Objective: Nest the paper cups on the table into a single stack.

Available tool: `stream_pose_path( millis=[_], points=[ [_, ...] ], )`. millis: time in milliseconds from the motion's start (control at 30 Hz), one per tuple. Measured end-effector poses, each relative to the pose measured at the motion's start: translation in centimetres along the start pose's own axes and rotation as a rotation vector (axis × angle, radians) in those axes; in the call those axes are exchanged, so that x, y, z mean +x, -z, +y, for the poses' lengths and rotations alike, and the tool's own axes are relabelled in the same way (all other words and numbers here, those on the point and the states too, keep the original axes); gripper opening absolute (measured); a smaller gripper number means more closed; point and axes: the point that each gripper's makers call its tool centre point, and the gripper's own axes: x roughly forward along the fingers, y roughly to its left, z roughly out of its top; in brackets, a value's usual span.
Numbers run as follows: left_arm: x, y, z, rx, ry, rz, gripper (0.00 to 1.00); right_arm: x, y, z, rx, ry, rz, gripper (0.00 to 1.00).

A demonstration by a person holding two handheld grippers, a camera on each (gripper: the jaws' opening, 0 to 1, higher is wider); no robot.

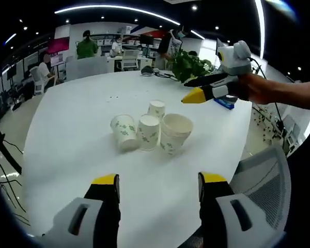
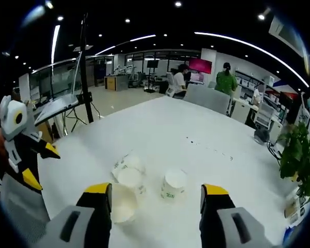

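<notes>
Left gripper view looks across a large white table (image 1: 82, 129) in an open office, with the left gripper (image 1: 157, 181) low in the foreground, its two yellow-tipped black jaws spread wide and holding nothing. Near the middle of the table sits a tight cluster of white paper cups with green leaf prints: one cup tipped over on its side (image 1: 124, 132), an upside-down cup (image 1: 149, 132) just beside it, another upside-down cup (image 1: 156, 109) behind, and a short nested stack (image 1: 174, 133) standing mouth-up on the right, touching its neighbours. Above and to the right of the cups, a hand (image 1: 258, 88) holds the right gripper (image 1: 188, 92) over the table; its yellow tips lie close together with nothing between them. A leafy potted plant (image 1: 192, 65) stands at the far edge, a mesh office chair (image 1: 263, 178) is tucked in at the near right, and people sit at desks in the background. Right gripper view shows the same cups from the opposite side, beyond its own parted jaws.
</notes>
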Motion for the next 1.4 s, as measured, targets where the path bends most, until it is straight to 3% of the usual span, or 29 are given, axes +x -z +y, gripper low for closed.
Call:
stream_pose_path(
  millis=[133,367,733,833,900,1067,1267,1400],
  points=[
    [0.1,-0.4,-0.1,-0.011,-0.001,-0.020,0.60,1.3,-0.6,-0.1,0.066,-0.024,0.030,0.68],
    [0.4,-0.3,0.3,-0.033,-0.003,-0.038,0.59,3.9,-0.9,-1.4,0.058,-0.001,0.069,0.67],
    [0.5,0.3,1.0,-0.020,-0.008,-0.020,0.58,6.4,0.8,-4.3,0.085,0.025,0.121,0.65],
    [0.5,0.2,1.2,-0.022,-0.004,-0.017,0.58,6.6,1.4,-4.2,0.081,0.020,0.143,0.65],
    [0.5,0.2,1.3,-0.017,-0.006,-0.014,0.58,7.6,2.6,-4.4,0.068,0.017,0.170,0.65],
    [0.8,0.1,1.5,-0.023,-0.005,-0.007,0.57,9.1,3.4,-4.3,0.057,0.005,0.190,0.62],
    [1.2,-0.1,1.3,-0.034,0.002,-0.009,0.57,10.6,4.9,-2.9,0.018,-0.029,0.246,0.60],
    [1.3,-0.1,1.3,-0.048,0.003,-0.013,0.57,11.5,4.7,-3.0,0.035,-0.016,0.238,0.55]
  ],
)
